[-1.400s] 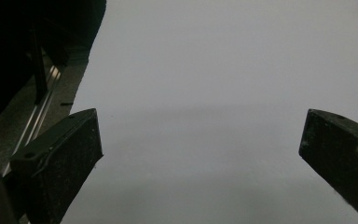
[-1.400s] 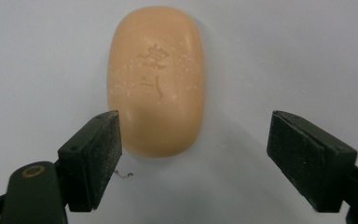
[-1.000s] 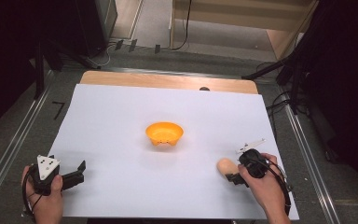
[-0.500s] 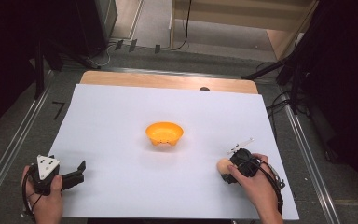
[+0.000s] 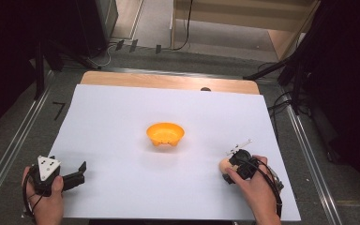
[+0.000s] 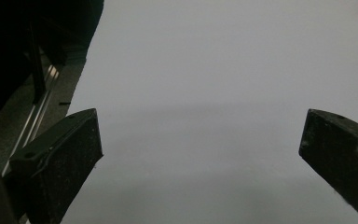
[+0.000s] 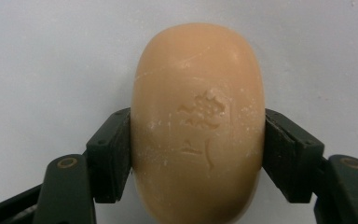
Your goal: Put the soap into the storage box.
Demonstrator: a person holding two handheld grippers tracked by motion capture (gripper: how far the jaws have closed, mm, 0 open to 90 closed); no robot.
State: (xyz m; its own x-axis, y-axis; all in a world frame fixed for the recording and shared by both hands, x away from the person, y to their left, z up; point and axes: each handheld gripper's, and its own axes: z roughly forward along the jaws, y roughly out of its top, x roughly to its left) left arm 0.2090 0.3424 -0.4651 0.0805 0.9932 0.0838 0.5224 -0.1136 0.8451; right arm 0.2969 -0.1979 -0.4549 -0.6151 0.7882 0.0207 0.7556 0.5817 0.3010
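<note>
Right gripper has shifted slightly left since a second ago, down onto the soap bar; its fingers now pinch the peach-coloured bar from both sides, bar lying on the white sheet near the desk's front right corner. Stamped emblem on the soap, not readable. Orange bowl sits mid-desk, nothing visible inside, well apart from both grippers. Left gripper unchanged near the front left corner, fingers spread wide over bare sheet, gripping nothing.
</note>
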